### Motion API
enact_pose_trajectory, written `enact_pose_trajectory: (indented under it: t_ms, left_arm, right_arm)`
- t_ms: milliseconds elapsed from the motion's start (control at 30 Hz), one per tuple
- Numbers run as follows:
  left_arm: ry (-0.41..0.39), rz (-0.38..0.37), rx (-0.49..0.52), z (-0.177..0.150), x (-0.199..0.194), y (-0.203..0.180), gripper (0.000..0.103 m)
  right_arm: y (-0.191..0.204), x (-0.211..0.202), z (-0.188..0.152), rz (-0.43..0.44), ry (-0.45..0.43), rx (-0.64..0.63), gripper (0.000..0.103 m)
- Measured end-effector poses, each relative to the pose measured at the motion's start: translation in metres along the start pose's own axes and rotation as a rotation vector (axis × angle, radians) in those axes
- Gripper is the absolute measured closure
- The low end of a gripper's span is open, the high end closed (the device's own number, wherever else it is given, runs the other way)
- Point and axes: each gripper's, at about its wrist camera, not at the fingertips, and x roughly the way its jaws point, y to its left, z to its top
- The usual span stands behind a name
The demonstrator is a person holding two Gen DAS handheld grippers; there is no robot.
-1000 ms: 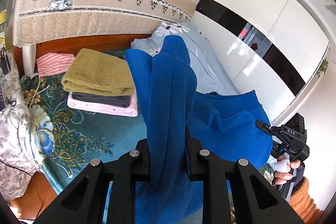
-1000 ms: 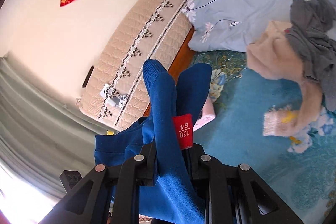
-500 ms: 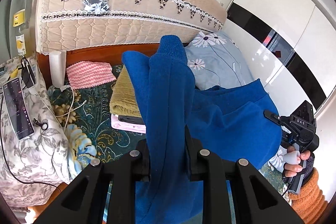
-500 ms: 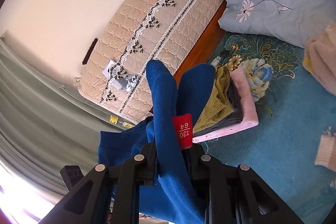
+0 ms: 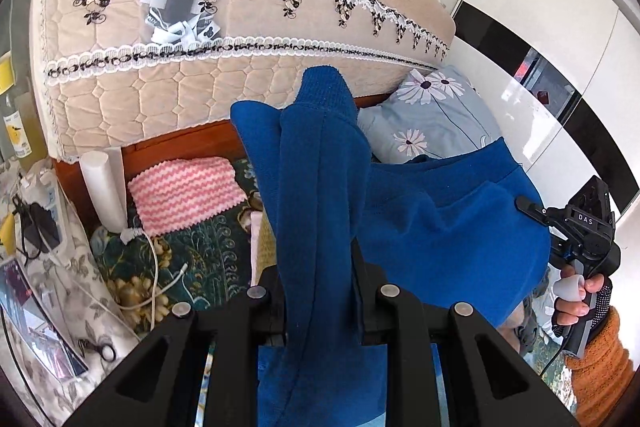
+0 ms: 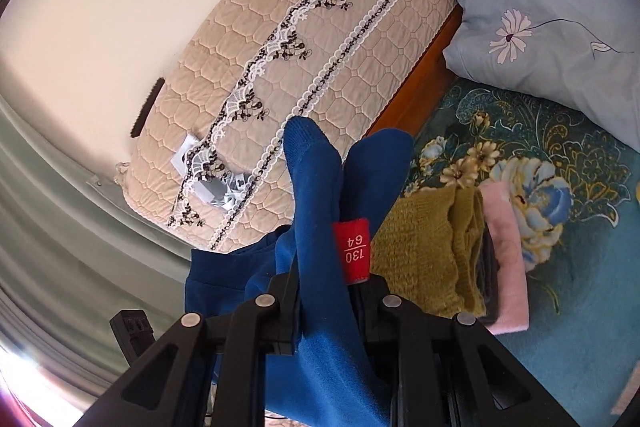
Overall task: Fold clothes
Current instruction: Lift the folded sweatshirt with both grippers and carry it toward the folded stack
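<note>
The black two-finger left gripper point(image 5: 320, 291) is clamped narrow on a bunched fold of the thick blue knit garment point(image 5: 316, 195), which rises between its jaws and ends in a ribbed edge. The rest of the blue cloth spreads away to the right, held up above the bed, toward the black right gripper point(image 5: 576, 227) gripped by a hand point(image 5: 576, 297) in an orange knitted sleeve point(image 5: 600, 359).

In the right wrist view, the right gripper point(image 6: 326, 297) is likewise closed tight on two bunched folds of the same blue garment point(image 6: 320, 211), with a red size tag point(image 6: 354, 251) reading 130/64 just above the jaws.

Just beyond lies a stack of folded clothes point(image 6: 448, 251): an olive-yellow knit on top, something dark under it, pale pink at the bottom, resting on the teal floral bedspread point(image 6: 568, 267). Left of it sit a pink-and-white zigzag cloth point(image 5: 184, 189), a white cable point(image 5: 154, 267) and a white cylinder point(image 5: 102, 191).

Farther off are a light blue daisy-print pillow point(image 6: 544, 7), the beige quilted headboard cover with lace trim point(image 5: 224, 27), and a glossy white-and-black wardrobe point(image 5: 560, 39)
</note>
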Motion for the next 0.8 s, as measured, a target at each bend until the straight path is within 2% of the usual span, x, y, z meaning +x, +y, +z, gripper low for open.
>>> enact_pose_trajectory:
  t_ms: [200, 300, 500, 633, 767, 800]
  left_arm:
    - [0.004, 0.025, 0.05, 0.031, 0.042, 0.011, 0.08]
    - [0.019, 0.023, 0.085, 0.036, 0.064, 0.013, 0.08]
    - [0.087, -0.014, -0.016, 0.016, 0.122, 0.04, 0.08]
    - [0.15, 0.0, -0.058, -0.008, 0.154, 0.053, 0.08]
    - [0.158, -0.027, -0.139, -0.02, 0.163, 0.072, 0.076]
    - [0.158, -0.029, -0.152, -0.02, 0.164, 0.074, 0.072]
  right_arm:
    - [-0.001, 0.039, 0.029, -0.041, -0.011, -0.026, 0.083]
    - [-0.014, 0.049, 0.036, -0.064, -0.031, -0.01, 0.083]
    - [-0.067, 0.077, 0.031, -0.172, -0.027, 0.063, 0.083]
    - [-0.103, 0.097, 0.018, -0.319, 0.047, 0.092, 0.083]
    - [-0.124, 0.1, 0.009, -0.338, 0.046, 0.133, 0.082]
    - [-0.126, 0.1, 0.008, -0.341, 0.045, 0.136, 0.079]
